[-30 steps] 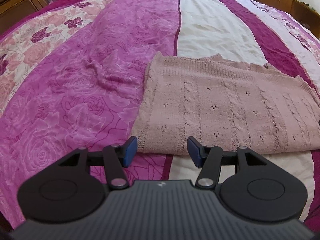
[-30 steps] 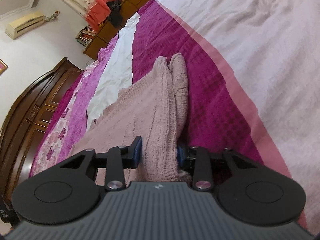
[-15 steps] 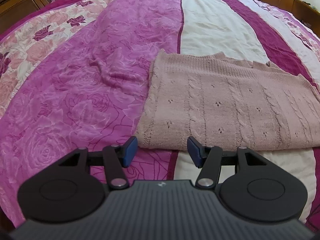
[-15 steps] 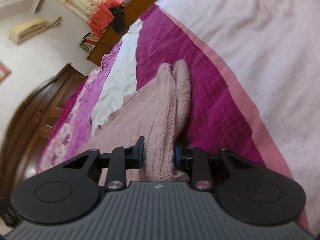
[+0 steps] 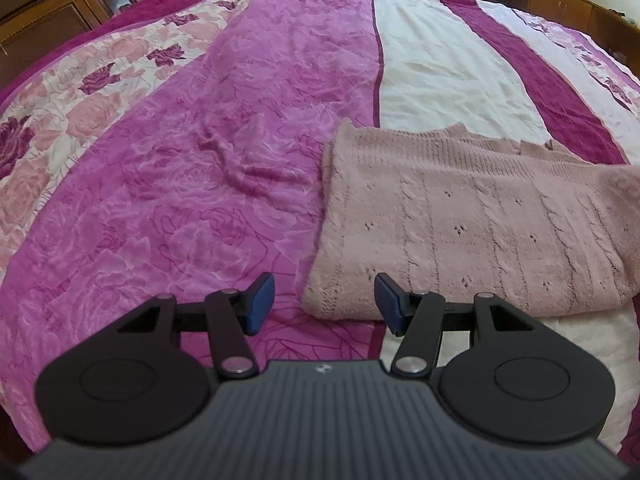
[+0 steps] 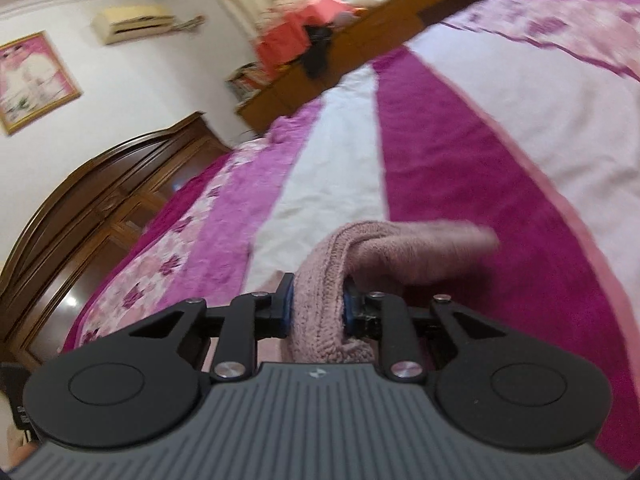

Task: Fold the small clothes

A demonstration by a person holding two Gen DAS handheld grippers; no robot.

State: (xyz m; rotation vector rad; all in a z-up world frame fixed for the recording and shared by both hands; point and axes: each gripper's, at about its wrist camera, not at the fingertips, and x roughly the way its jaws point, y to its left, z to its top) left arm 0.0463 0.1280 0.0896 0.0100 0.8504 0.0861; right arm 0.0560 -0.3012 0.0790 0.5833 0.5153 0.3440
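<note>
While the pink knitted sweater (image 5: pixel 472 224) lies folded on a bed (image 5: pixel 208 168), the left gripper (image 5: pixel 324 304) hangs just in front of the garment's near left corner with its blue-padded fingers (image 5: pixel 261 300) spread wide and grasping nothing. In the left wrist view, the sweater rests across the seam where the magenta rose-print band of the bedspread (image 5: pixel 436 68) meets a cream stripe, its cable ribs and small eyelet holes facing up and its near edge running roughly level with the finger tips. The right end of the garment rises off the bed and looks soft and blurred at the frame's edge.

In the right wrist view, the right gripper (image 6: pixel 317 308) is clenched on a thick bunch of the same sweater (image 6: pixel 320 280), the knit squeezed between both blue pads (image 6: pixel 286 304) and bulging out toward the camera below them. Beyond the fingers, a loose fold of the fabric droops to the right above the dark magenta stripe of the bedspread (image 6: pixel 500 184), smeared by motion. That view is tilted, with the bed slanting up toward the right.

Around the bed, dark wooden wardrobe doors (image 6: pixel 92 208) stand at the left, a framed picture (image 6: pixel 32 80) and an air conditioner (image 6: pixel 136 22) hang on the white wall, and a low wooden cabinet (image 6: pixel 344 60) carries red cloth and other items too blurred to tell apart.
</note>
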